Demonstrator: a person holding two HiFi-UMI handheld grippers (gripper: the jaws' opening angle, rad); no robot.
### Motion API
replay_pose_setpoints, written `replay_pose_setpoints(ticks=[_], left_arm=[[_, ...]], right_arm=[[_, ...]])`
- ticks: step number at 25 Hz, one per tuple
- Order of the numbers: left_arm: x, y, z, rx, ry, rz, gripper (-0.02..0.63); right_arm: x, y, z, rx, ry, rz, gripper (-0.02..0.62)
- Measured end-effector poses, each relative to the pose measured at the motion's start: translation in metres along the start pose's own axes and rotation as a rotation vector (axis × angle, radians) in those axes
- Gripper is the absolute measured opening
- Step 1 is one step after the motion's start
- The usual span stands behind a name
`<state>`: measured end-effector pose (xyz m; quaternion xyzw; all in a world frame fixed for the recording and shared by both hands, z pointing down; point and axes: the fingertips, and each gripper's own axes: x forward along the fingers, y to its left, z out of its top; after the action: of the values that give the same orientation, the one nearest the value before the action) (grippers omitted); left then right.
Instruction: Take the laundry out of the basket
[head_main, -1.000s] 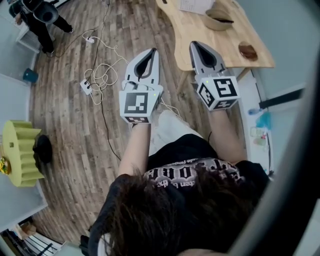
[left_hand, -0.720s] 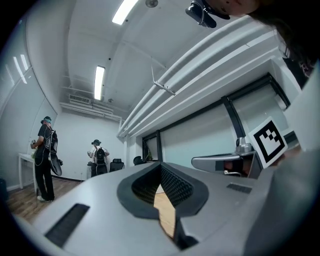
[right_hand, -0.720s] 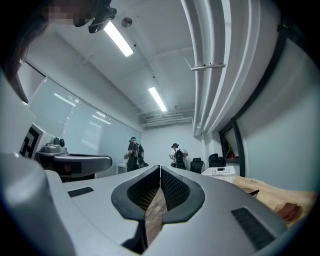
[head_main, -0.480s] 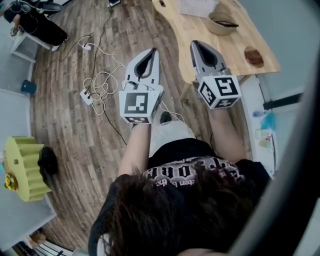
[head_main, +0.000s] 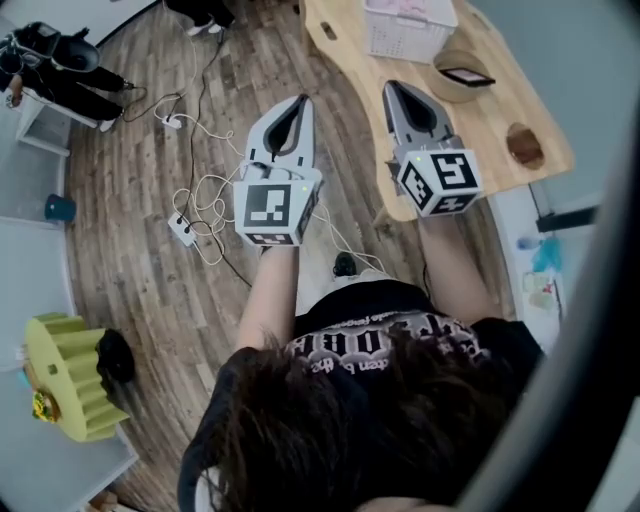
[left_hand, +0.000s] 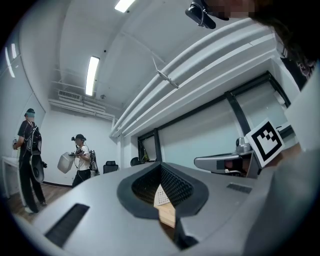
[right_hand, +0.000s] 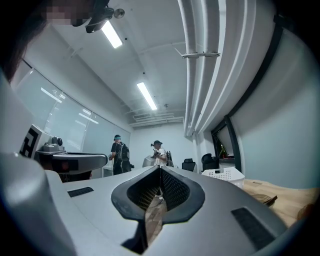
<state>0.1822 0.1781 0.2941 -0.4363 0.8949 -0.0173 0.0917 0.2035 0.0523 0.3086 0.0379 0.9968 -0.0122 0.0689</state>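
Short of the basket (head_main: 402, 40), left gripper (head_main: 300, 104) and right gripper (head_main: 393, 90) are both closed, empty

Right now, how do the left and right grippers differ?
The left gripper hangs over the floor; the right gripper hangs over the table. The right gripper is nearer the white basket than the left gripper. Both are shut and empty.
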Motion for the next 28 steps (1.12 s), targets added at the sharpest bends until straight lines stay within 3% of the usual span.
replay_pose_setpoints(ticks=[18, 28], left_arm=[[0.112, 0.042, -0.036, -0.081, 0.013, -0.176, 0.000], [0.179, 0.102, -0.048, -0.086, 0.001, -0.298, 0.000]], right_arm=[[0.083, -0.058, -0.018, -0.031, 0.046, -0.149, 0.029], [0.141, -0.086, -0.027, -0.035, 0.037, -0.323, 0.029]])
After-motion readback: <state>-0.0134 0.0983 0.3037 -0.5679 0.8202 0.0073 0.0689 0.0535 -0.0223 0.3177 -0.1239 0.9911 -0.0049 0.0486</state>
